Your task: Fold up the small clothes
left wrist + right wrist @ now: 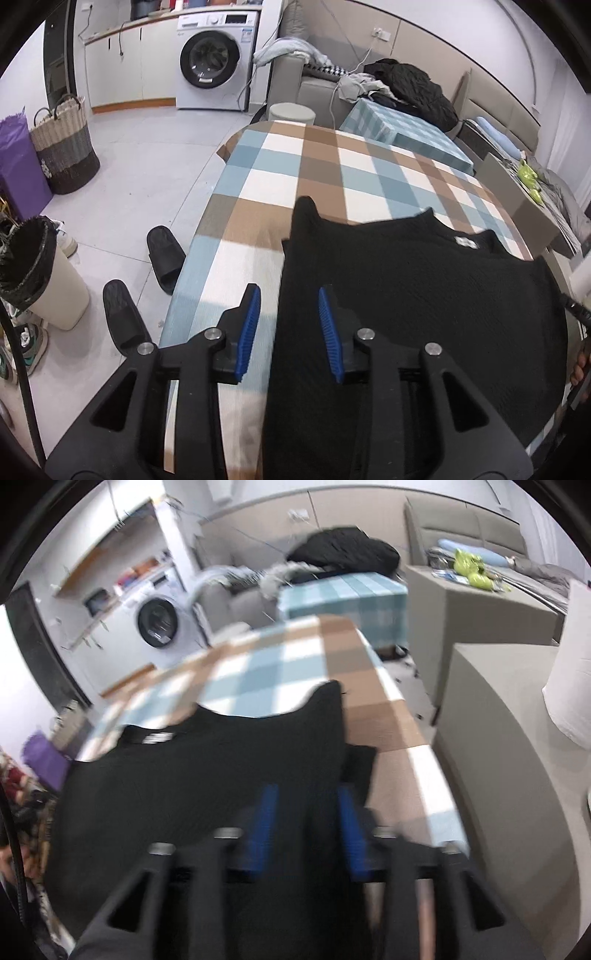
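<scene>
1. Black tank top (pixel 406 295) lies flat on the plaid tablecloth (pixel 295 177), at the near end of the table, straps away from the cams.
2. Long axis runs approx 6→12 o'clock in left wrist view: hem toward 6, neckline and straps toward 12. White neck label (pixel 466 242) sits at approx 1 o'clock.
3. Left strap tip (pixel 304 206) points to 12; the other strap sits further right, approx 1 o'clock.
4. Left gripper (pixel 290 328): blue pads spread wide, nothing pinched. It straddles the garment's left edge; one pad is over cloth, the other over the top.
5. Right gripper (pixel 308 830): view is blurred, but pads stand apart w/ a gap between. They're over the top's right side. Can't tell if they touch the fabric.
6. Right wrist view: strap (pixel 325 701) points to 12, label (pixel 159 737) at approx 10 o'clock.
7. Bkgd: washing machine (pixel 212 59) at 11 o'clock, woven basket (pixel 62 147) at 9, slippers (pixel 164 258) on floor left of the table.
</scene>
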`<state>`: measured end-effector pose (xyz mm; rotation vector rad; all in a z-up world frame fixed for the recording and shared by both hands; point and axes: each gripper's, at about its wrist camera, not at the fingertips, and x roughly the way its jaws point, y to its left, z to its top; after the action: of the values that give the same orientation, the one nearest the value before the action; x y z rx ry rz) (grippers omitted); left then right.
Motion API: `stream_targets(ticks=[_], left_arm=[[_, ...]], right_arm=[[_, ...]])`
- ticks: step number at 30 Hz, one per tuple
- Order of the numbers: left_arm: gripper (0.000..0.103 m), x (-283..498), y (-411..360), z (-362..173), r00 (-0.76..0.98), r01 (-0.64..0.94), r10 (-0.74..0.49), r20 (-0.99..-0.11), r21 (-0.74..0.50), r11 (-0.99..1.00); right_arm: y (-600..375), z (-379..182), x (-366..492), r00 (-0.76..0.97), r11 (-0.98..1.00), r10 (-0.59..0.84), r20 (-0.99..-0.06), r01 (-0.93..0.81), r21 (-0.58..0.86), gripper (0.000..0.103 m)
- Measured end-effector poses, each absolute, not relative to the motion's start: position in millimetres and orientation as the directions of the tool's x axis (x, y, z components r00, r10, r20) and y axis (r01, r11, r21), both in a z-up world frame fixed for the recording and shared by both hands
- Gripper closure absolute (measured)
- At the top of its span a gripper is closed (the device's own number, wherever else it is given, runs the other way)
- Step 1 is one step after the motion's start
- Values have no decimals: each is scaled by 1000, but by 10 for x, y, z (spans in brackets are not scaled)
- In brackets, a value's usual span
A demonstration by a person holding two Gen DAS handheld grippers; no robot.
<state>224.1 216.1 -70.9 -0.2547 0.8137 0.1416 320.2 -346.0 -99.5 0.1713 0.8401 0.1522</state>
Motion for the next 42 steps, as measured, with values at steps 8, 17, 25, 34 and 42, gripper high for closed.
stream_targets(ticks=[8, 17, 25, 34, 42], left_arm=[[30, 1315, 1815, -575, 714, -181, -12, -700, -201, 963], [28, 315, 1548, -751, 715, -173, -149, -683, -378, 909], [28, -72, 1561, -1090, 663, -228, -226, -714, -480, 847], [29, 135, 1436, -1159, 714, -287, -111, -691, -434, 854], [85, 653, 1205, -1174, 694, -322, -19, -720, -334, 886]], right_arm=[[-3035, -751, 2383, 689, 944, 325, -648, -191, 270, 28], [-2703, -833, 1719, 688, 912, 401, -605, -237, 334, 25], [-2549, -976, 1497, 667, 876, 469, -579, -270, 399, 25], [-2329, -1073, 1494, 626, 863, 504, -596, -340, 373, 25], [-2190, -1148, 1503, 606, 860, 510, -611, -371, 350, 25]])
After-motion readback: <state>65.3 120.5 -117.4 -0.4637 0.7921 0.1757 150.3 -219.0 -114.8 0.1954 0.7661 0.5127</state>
